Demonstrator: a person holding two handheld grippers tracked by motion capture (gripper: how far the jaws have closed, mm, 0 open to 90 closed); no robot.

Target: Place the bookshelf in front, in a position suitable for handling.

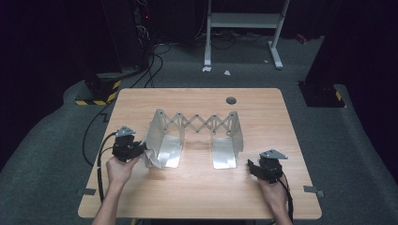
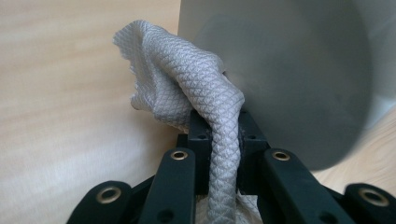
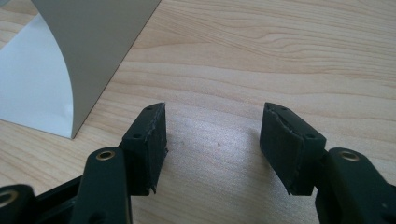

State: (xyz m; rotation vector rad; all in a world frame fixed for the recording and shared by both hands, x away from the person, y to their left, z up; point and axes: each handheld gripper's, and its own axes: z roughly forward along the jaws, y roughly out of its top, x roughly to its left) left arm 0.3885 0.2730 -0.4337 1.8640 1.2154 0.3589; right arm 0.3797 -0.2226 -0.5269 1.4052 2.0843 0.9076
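While my left gripper is clamped on the grey cloth, the cloth hangs bunched through the jaws, just beside the left metal panel of the folding rack, at the near left of the table. My right gripper stands with its jaws wide and nothing between them, over bare wood near the rack's right panel.

I judge the cloth light and limp: its waffle weave should give the pads good bite, but it will sag and trail, so a pinch on a bunched fold, as now, seems safer than a single edge. A loose corner could catch on the thin sheet-metal edge of the panel, which sits close behind it in the left gripper view.

Room looks generous toward me, along the near strip of the table, and between the two panels. The scissor lattice closes the far side, and the table's left edge is near my left hand.
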